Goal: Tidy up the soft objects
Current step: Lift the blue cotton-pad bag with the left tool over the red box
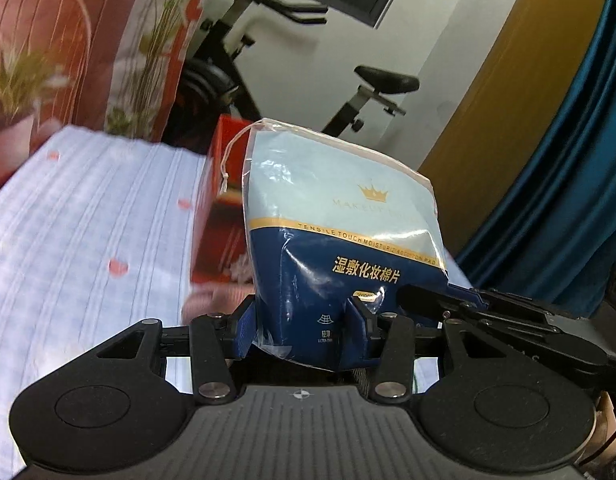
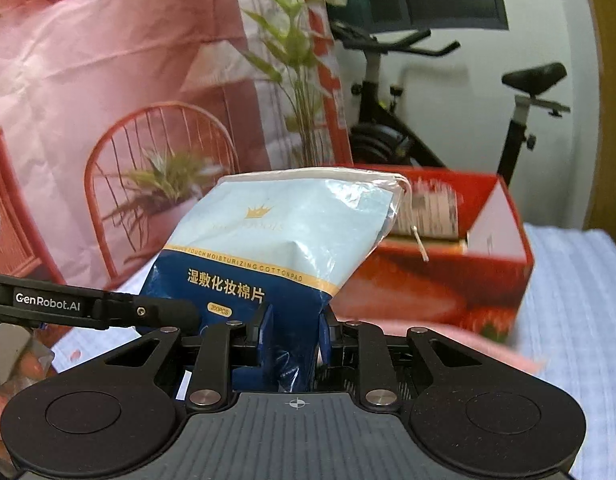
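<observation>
A plastic drawstring bag of cotton pads [image 1: 340, 216], pale blue above and navy below with gold lettering, hangs in the air, held by both grippers. In the left wrist view my left gripper [image 1: 303, 328] is shut on its navy lower end, and the right gripper's black finger [image 1: 468, 304] reaches in from the right onto the same end. In the right wrist view my right gripper [image 2: 295, 328] pinches the bag [image 2: 283, 224] at its bottom, its blue pads denting the plastic. The left gripper [image 2: 107, 304] comes in from the left beside it.
An open red box [image 2: 448, 272] stands on the striped white bedsheet [image 1: 87, 240] behind the bag, with a pink cloth [image 2: 428, 332] at its foot. A pink printed backdrop [image 2: 107, 80] rises at the left. An exercise bike [image 2: 388, 120] and a blue curtain [image 1: 568, 160] stand behind.
</observation>
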`<state>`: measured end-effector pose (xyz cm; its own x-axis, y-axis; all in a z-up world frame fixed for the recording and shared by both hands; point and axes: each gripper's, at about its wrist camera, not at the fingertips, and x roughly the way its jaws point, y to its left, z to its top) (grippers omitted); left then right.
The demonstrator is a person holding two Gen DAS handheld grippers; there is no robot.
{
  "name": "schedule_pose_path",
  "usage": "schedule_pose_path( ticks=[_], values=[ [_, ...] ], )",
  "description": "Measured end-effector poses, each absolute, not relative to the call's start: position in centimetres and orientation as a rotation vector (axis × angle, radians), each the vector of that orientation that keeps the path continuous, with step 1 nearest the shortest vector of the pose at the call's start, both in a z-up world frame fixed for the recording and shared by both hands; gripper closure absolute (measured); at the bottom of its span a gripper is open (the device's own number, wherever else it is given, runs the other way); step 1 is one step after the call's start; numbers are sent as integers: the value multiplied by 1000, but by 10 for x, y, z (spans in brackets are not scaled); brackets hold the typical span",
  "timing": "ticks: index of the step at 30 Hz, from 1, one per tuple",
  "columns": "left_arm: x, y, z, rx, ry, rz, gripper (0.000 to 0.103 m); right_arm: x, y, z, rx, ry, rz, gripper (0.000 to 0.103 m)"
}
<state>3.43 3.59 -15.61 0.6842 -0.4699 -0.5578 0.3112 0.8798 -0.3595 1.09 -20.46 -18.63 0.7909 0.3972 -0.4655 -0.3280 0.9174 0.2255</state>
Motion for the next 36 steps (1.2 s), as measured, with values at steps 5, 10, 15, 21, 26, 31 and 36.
schedule_pose_path(
  ticks=[5,10,15,21,26,31,36],
  values=[
    [62,26,-140,-215,660,-451,54,40,-214,-163,125,500,390,81],
    [93,14,-127,-208,648,-473,54,68,-226,-146,106,485,383,81],
    [119,5,-123,-210,650,-480,54,97,-238,-135,97,473,372,81],
    [149,-3,-129,-216,685,-492,54,133,-250,-136,89,480,362,81],
    [182,-6,-143,-233,737,-485,54,165,-257,-148,87,504,367,80],
    [200,-12,-158,-214,788,-473,54,189,-260,-169,92,546,368,80],
    [211,-15,-170,-180,836,-456,54,205,-261,-191,115,596,376,80]
  ],
)
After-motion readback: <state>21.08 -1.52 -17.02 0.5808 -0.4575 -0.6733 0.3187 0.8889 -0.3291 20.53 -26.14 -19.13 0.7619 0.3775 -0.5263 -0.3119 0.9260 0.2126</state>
